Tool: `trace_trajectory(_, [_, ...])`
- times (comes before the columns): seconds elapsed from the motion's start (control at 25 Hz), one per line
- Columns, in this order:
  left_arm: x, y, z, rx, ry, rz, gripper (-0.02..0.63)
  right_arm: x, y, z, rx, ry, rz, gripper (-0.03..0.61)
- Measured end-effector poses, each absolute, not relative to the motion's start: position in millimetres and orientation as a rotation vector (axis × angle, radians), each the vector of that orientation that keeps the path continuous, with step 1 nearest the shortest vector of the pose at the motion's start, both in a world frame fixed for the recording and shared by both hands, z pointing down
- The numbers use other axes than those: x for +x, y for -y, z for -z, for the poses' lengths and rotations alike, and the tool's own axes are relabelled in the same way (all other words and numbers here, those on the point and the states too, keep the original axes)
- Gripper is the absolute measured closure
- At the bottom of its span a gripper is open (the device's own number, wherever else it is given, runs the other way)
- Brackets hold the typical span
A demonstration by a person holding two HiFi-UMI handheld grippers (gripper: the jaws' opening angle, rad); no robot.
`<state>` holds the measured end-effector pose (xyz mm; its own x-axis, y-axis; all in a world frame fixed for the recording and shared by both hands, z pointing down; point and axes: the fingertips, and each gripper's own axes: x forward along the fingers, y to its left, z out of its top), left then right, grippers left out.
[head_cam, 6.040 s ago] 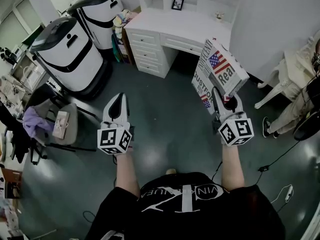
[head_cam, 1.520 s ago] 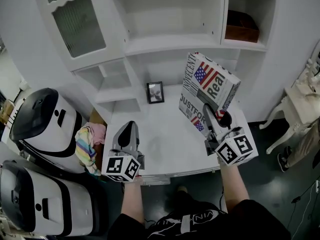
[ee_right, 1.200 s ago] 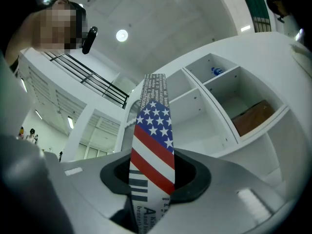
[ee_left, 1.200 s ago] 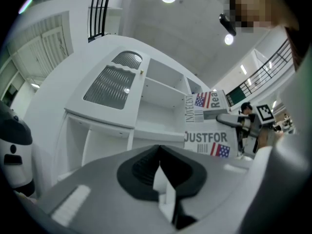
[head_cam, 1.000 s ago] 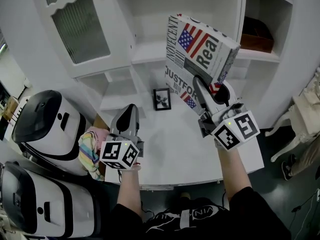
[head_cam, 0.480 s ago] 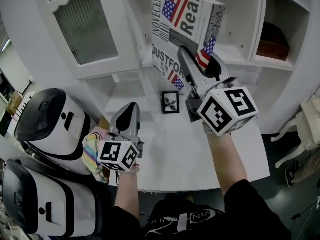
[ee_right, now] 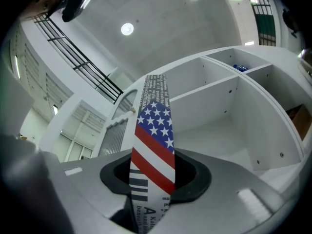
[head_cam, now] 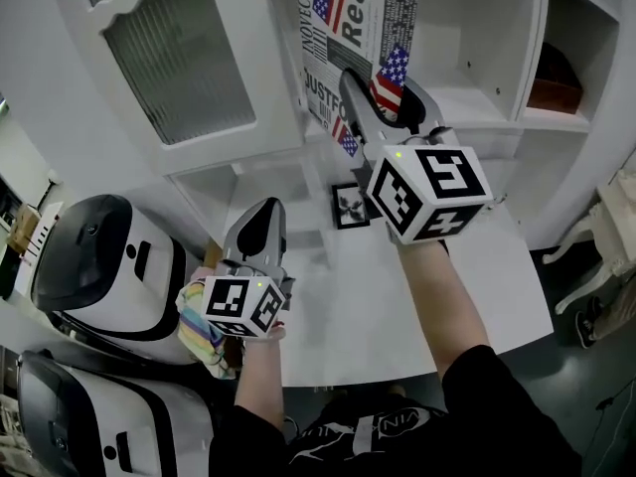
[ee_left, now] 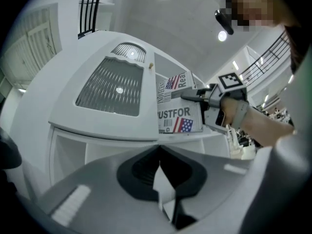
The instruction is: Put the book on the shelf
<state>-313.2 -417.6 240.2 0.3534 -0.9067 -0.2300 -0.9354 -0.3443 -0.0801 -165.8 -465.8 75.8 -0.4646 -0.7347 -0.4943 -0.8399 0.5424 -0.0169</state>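
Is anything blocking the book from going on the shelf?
Nothing I can see. The right tool holds the book in front of an open, bare shelf. The brown box sits in the next compartment to the right, out of the way.

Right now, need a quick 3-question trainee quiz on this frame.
1. True or false: the left gripper holds the flag-printed, box-shaped book.
2. What stands on the white desktop below the book? A) small black picture frame B) mug C) lamp
3. Fill in: in the head view, the dark brown box sits in the shelf compartment to the book's ____.
Key: 1 false, the right gripper is shut on it; 2 A; 3 right.
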Motion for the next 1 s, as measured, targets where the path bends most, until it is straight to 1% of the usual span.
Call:
trace_trajectory(0.24, [-328, 436, -240, -2.409, -1.627, -0.136, 0.614, -199, 501, -77, -1.426, -2.322, -0.345, 0.419])
trace_trajectory(0.44, [-342, 442, -241, -2.417, -1.631, -0.155, 0.614, -213, 520, -76, -1.571, -2.311, -0.382, 0.417])
trace_trajectory(0.64, [-346, 447, -238, -2.405, -1.621, -0.148, 0.614, -228, 530, -74, -1.551, -2.374, -0.364, 0.417])
trace_trajectory(0.68, [-346, 448, -238, -2.406, -1.621, -0.151, 0.614, -231, 530, -74, -1.516, -2.396, -0.352, 0.403])
trace_trajectory(0.8, [-348, 450, -239, -2.411, -1.626, -0.162, 0.614, -238, 524, -74, -1.401, -2.458, -0.35, 0.336])
trace_trajectory(0.92, [-346, 453, -241, -2.422, -1.624, -0.17, 0.614, -245, 512, -77, -1.293, -2.511, -0.373, 0.311])
trace_trajectory(1.0, [-343, 454, -242, -2.429, -1.617, -0.171, 0.614, -246, 505, -80, -1.224, -2.543, -0.372, 0.311])
